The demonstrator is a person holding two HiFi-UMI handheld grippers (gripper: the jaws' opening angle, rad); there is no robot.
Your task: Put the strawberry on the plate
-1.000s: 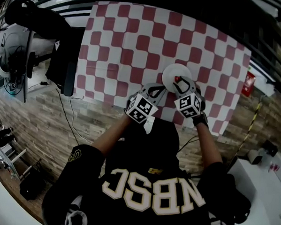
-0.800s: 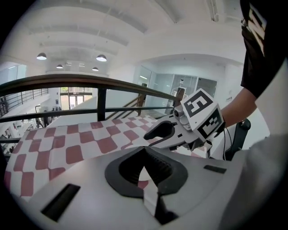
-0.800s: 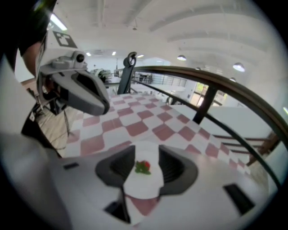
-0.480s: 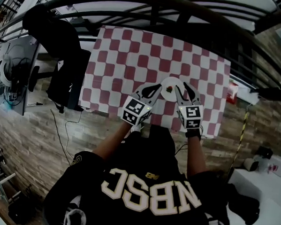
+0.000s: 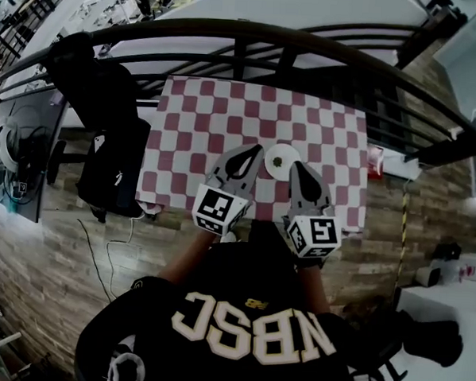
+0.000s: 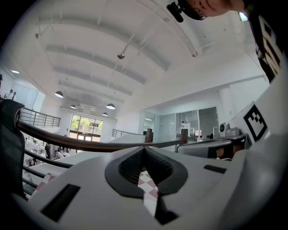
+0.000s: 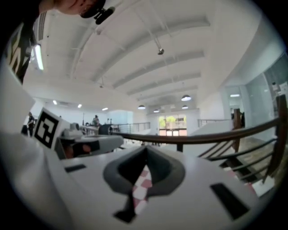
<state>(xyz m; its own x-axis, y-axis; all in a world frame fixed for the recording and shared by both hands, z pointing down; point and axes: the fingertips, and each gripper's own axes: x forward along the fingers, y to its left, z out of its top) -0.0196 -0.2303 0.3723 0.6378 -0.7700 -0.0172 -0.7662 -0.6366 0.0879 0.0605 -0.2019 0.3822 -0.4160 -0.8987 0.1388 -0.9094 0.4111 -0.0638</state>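
The white plate (image 5: 291, 153) sits near the front edge of the red-and-white checkered table. A small dark-red strawberry (image 5: 278, 161) lies on it. My left gripper (image 5: 254, 149) is raised just left of the plate and my right gripper (image 5: 295, 164) just in front of it. Both are clear of the plate. In the left gripper view the left gripper (image 6: 144, 149) is shut with nothing in it, and only a sliver of checkered cloth shows below its tips. The right gripper (image 7: 145, 148) is shut and empty in the same way.
A dark curved railing (image 5: 270, 34) runs beyond the table's far edge. A black jacket on a chair (image 5: 105, 139) stands at the table's left side. A small red item (image 5: 375, 163) sits at the right edge. The floor around the table is brick-patterned.
The right gripper was at the plate with the strawberry at its tips. Both grippers have since drawn back and risen. The right jaws went from open to shut, and the strawberry stays on the plate.
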